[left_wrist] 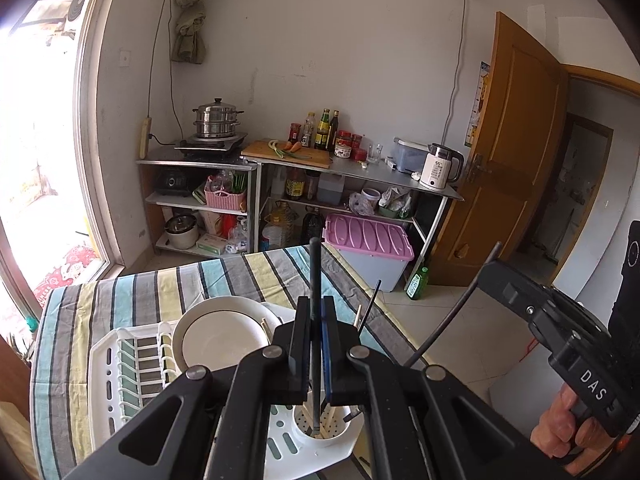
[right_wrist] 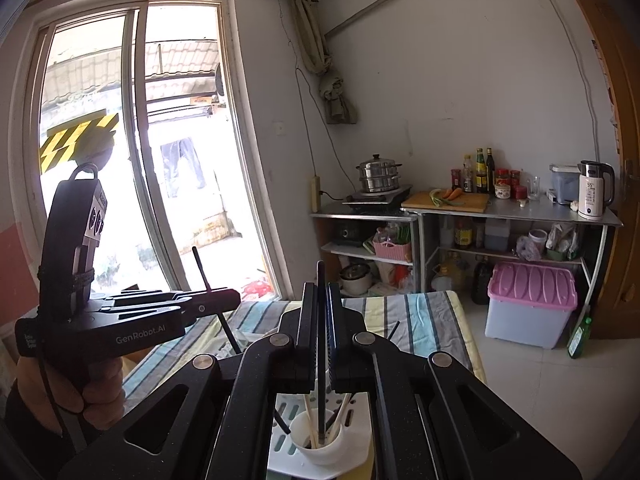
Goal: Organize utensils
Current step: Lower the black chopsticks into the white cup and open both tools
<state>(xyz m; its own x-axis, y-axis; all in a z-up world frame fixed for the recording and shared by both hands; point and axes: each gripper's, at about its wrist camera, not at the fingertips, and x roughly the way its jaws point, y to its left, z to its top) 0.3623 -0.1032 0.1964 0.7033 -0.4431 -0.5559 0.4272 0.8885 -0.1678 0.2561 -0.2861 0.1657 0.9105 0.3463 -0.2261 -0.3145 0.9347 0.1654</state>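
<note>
My left gripper [left_wrist: 316, 312] is shut on a black chopstick [left_wrist: 315, 276] held upright, its lower end in the white utensil cup [left_wrist: 320, 426] of the drying rack [left_wrist: 120, 364]. My right gripper [right_wrist: 319, 300] is shut on another black chopstick [right_wrist: 321, 400], also upright, its tip inside the same cup [right_wrist: 324, 446]. The cup holds several pale and black chopsticks. Each view shows the other gripper from the side, gripping its chopstick: the right one [left_wrist: 486, 270] and the left one [right_wrist: 236, 298]. A white plate [left_wrist: 224, 334] stands in the rack.
The rack sits on a striped tablecloth [left_wrist: 168, 284]. Beyond the table are metal shelves with a steamer pot [left_wrist: 218, 118], bottles, a cutting board and a kettle [left_wrist: 440, 166]. A pink-lidded bin [left_wrist: 368, 248] and green bottle stand on the floor by the wooden door [left_wrist: 516, 152].
</note>
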